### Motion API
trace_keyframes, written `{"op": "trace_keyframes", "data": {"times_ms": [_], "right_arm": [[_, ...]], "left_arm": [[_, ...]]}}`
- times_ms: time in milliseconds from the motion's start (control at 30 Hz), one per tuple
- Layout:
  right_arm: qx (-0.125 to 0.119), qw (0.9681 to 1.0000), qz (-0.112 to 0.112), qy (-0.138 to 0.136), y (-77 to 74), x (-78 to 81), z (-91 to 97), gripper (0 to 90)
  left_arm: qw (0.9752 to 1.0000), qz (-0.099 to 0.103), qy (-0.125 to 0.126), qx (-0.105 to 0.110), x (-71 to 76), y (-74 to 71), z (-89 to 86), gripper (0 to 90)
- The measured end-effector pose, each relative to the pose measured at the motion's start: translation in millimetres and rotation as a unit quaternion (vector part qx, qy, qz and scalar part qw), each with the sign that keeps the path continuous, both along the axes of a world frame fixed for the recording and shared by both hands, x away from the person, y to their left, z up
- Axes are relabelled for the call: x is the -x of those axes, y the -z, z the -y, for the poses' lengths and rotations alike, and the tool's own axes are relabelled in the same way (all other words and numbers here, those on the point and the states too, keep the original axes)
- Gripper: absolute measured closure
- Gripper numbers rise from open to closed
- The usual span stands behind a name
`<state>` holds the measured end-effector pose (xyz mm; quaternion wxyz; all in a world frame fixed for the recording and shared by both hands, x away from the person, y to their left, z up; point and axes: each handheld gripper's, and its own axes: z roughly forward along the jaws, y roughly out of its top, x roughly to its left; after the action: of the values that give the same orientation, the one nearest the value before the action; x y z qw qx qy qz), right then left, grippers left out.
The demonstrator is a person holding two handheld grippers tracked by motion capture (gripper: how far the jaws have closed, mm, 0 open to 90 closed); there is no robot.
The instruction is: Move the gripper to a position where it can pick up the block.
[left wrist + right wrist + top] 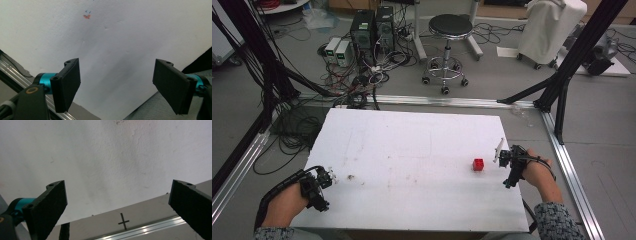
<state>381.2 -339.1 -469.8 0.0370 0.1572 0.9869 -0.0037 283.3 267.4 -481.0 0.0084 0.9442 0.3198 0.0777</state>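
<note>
A small red cube (478, 164) sits on the white table board (412, 145), right of centre. My right gripper (508, 158) is held just to the cube's right, near the board's right edge. In the right gripper view its jaws stand wide open (117, 186) over bare white board, with nothing between them. My left gripper (325, 180) rests at the board's front left corner, far from the cube. In the left gripper view it is open too (117, 66), with bare board between its black pads (68, 82).
Small brown specks (350, 176) lie near the left gripper, and an orange and blue mark (87, 16) shows on the board. Aluminium rails (569, 165) and black frame posts (562, 75) border the table. A stool (450, 26), computer towers (372, 27) and cables (357, 80) stand behind.
</note>
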Motion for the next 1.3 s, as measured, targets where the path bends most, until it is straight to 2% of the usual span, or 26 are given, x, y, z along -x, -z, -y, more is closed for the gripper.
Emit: {"op": "trace_keyframes", "data": {"times_ms": [33, 67, 167, 200, 367, 467, 567, 767, 867, 1000, 1033, 1133, 1300], "right_arm": [[0.000, 1.0000, -0.003, -0.004, 0.1, -1.7, -0.4, 1.0], [0.009, 0.9995, 0.001, -0.030, 0.8, -6.5, 0.8, 1.0], [0.011, 0.9993, -0.005, -0.036, 2.0, -10.5, 1.2, 1.0], [0.010, 0.9989, -0.009, -0.046, 3.8, -15.6, 2.8, 1.1], [0.018, 0.9979, 0.000, -0.062, 4.7, -25.0, 2.2, 1.0], [0.015, 0.9978, -0.005, -0.064, 3.8, -26.7, 0.3, 1.0], [0.024, 0.9965, 0.008, -0.079, 1.9, -32.8, -8.2, 1.1], [0.022, 0.9948, 0.016, -0.098, 3.4, -40.2, -23.9, 1.1], [0.021, 0.9933, 0.015, -0.112, 4.9, -43.8, -33.7, 1.1], [0.018, 0.9912, -0.002, -0.131, 8.7, -48.5, -45.2, 1.1], [0.021, 0.9904, -0.001, -0.137, 9.6, -49.6, -47.9, 1.1], [0.019, 0.9896, 0.001, -0.142, 12.3, -54.6, -56.1, 1.1], [0.019, 0.9889, -0.010, -0.147, 18.5, -59.3, -65.9, 1.1]], "left_arm": [[1.0000, -0.002, 0.000, -0.001, -0.2, 0.1, 0.2, 22.5], [1.0000, -0.001, 0.001, -0.002, -0.2, 0.5, 0.5, 22.5], [1.0000, 0.000, 0.003, -0.002, -0.5, 0.1, 0.8, 22.5], [1.0000, 0.000, 0.003, -0.002, -0.5, -0.2, 0.8, 22.5], [1.0000, 0.000, 0.001, -0.002, -0.6, 0.2, 0.2, 22.5], [1.0000, 0.001, 0.002, -0.005, -0.8, 0.6, 0.4, 22.5], [1.0000, -0.002, 0.004, -0.006, -1.0, 1.8, 1.8, 22.5], [1.0000, 0.000, 0.005, -0.006, -0.6, 2.4, 2.7, 22.5], [1.0000, -0.001, 0.004, -0.006, -0.6, 2.2, 2.5, 22.5], [1.0000, 0.000, 0.005, -0.004, -0.1, 2.3, 2.6, 22.5], [1.0000, -0.001, 0.006, -0.004, -0.1, 2.4, 2.5, 22.5], [1.0000, -0.002, 0.006, -0.004, -0.1, 2.2, 2.1, 22.5], [1.0000, -0.001, 0.005, -0.003, 0.4, 1.2, 0.8, 22.5]]}}
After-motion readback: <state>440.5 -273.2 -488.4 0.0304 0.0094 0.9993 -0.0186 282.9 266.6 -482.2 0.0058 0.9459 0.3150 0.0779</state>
